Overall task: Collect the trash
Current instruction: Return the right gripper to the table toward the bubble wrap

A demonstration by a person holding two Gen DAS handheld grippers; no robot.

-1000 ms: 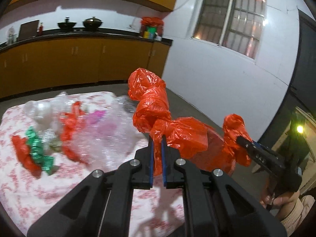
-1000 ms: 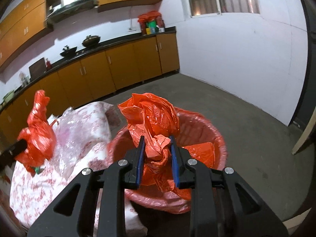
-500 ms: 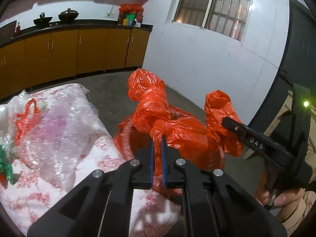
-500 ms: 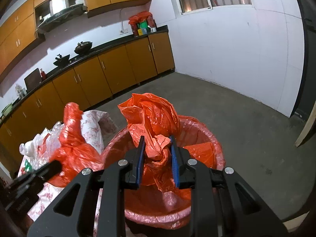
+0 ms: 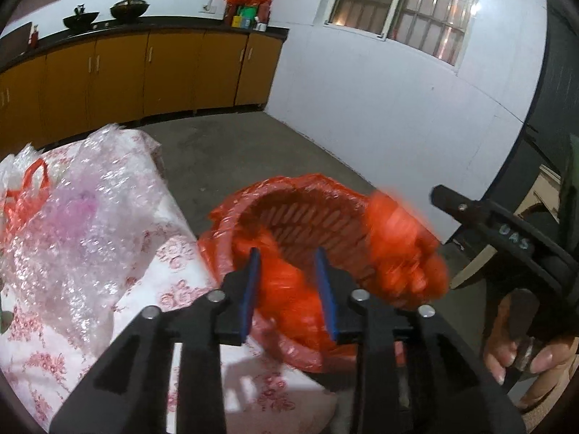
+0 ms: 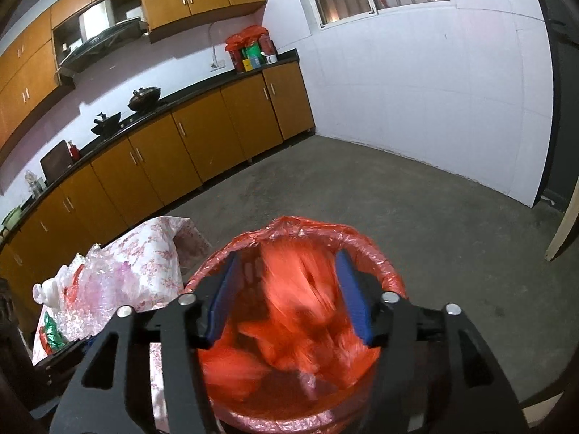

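While the tabletop (image 5: 173,289) with its flowered cloth keeps a heap of clear wrap (image 5: 72,238) and more scraps, the bin (image 6: 362,242) beside it, lined in red film, takes in two red bags. Both claws have just been opening. The left claw (image 5: 289,289) stands parted with one bag (image 5: 286,289) loose between its pads; the right claw (image 6: 289,296) gapes wider, its bag (image 6: 300,311) blurred, apparently dropping. Such bags are light, soft and slippery, so I would pinch a bunched knot, not smooth film.
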